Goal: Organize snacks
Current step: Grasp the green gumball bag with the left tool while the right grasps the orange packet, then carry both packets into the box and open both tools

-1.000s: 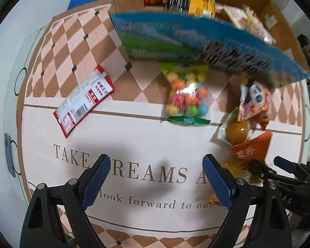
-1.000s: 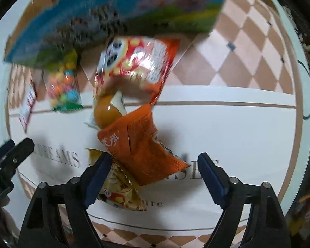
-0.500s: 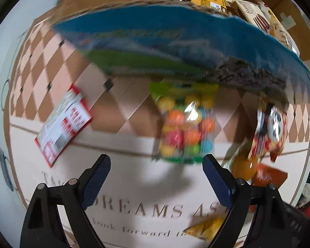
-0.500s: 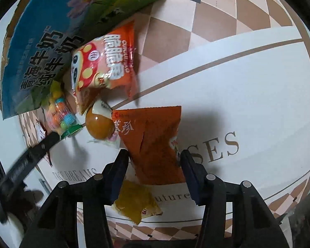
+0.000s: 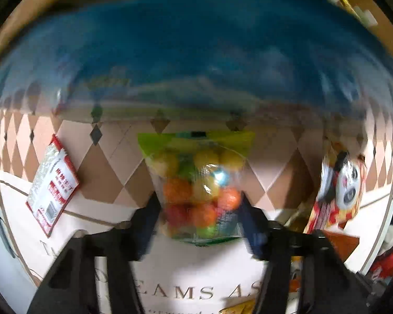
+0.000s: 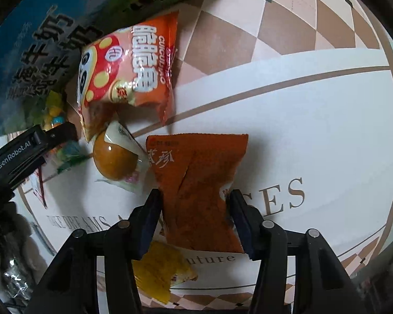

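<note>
A clear bag of coloured candy balls [image 5: 196,172] with a green top lies on the patterned tabletop, just in front of the blue printed cardboard box [image 5: 196,52]. My left gripper [image 5: 198,209] points down over it. Its jaws are closing, and the blue pads meet the lower sides of the bag. In the right wrist view an orange snack packet [image 6: 196,162] lies on the white band of the tabletop. My right gripper [image 6: 195,201] is closing on it, and the packet is pinched and creased at its waist between the pads.
A red panda snack bag [image 6: 128,65] leans by the box [image 6: 39,39]. A round brown snack in clear wrap [image 6: 115,157] lies beside the orange packet, a yellow packet [image 6: 159,269] under the right gripper. A red-and-white packet [image 5: 52,185] lies left.
My left gripper has moved toward the box and down over the candy bag, and its wide jaws have closed in on it. My right gripper has rolled, sunk and narrowed onto the orange packet.
</note>
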The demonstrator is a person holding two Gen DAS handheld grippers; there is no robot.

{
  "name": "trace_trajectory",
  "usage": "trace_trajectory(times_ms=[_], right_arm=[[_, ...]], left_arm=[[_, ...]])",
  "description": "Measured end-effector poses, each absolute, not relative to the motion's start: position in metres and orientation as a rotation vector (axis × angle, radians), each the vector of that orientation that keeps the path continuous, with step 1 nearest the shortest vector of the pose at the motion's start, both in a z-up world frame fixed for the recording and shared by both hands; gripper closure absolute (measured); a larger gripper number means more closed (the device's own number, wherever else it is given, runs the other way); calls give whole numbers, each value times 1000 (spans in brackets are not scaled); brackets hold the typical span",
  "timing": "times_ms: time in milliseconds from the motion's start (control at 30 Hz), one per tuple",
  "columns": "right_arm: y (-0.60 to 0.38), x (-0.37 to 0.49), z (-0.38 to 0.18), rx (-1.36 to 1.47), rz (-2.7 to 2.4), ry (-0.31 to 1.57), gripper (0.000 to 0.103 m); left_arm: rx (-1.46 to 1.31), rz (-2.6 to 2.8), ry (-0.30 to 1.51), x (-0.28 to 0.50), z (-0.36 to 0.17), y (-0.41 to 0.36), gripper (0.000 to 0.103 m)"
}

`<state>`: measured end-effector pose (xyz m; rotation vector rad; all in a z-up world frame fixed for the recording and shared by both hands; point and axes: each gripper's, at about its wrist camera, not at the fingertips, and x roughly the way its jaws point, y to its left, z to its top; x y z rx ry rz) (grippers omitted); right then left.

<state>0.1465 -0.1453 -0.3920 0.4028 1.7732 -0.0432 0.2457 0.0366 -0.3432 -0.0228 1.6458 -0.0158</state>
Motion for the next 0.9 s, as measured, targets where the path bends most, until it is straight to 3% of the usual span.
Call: trace_trajectory(times_ms=[367, 667, 800, 900], right_arm=[[-154, 109, -395, 423, -33, 1833, 54], [-123, 107, -394, 213, -14, 1839, 47], [-100, 103, -389, 133, -7, 1790, 59], [-95, 99, -381, 149, 11, 1771, 61]], left_arm=[[28, -37, 1743, 144, -344, 55, 54], [-1, -7, 1731, 137, -344, 54, 53], [21, -8, 1713, 130, -336, 51, 57], [2, -25, 1723, 127, -318, 44, 57]])
